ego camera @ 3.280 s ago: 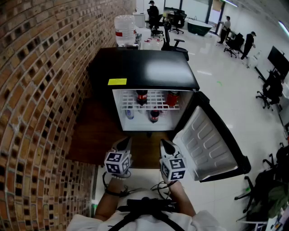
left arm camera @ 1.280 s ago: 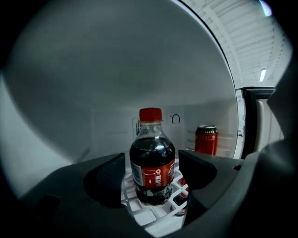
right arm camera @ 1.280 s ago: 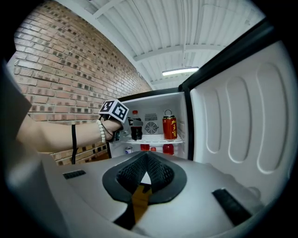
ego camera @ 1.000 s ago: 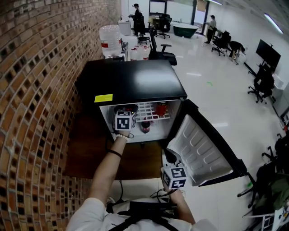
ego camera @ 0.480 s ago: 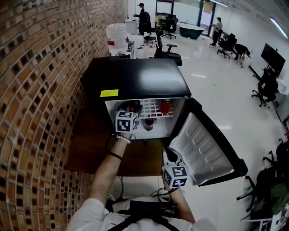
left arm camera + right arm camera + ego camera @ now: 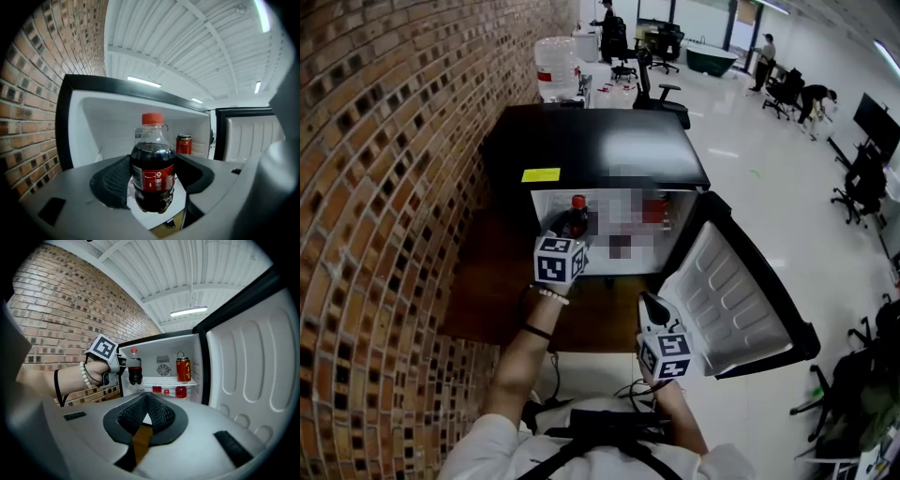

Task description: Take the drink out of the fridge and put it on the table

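Note:
A small cola bottle (image 6: 575, 217) with a red cap is upright between the pads of my left gripper (image 6: 571, 232), which is shut on it just outside the front of the open black fridge (image 6: 600, 141). In the left gripper view the bottle (image 6: 152, 172) fills the middle, with the pads pressed on both of its sides. The right gripper view shows the same bottle (image 6: 134, 369) held in front of the upper shelf. My right gripper (image 6: 650, 307) hangs low before the open door (image 6: 741, 291), its jaws together and empty.
A red can (image 6: 183, 369) stands on the upper shelf, with red-capped bottles (image 6: 180, 391) below it. A brick wall (image 6: 384, 187) runs close on the left. The fridge stands on a brown wooden surface (image 6: 487, 281). A water jug (image 6: 558, 61) stands behind the fridge.
My left gripper has drawn back out of the fridge with the cola bottle in it and lifted slightly. The right gripper has hardly moved.

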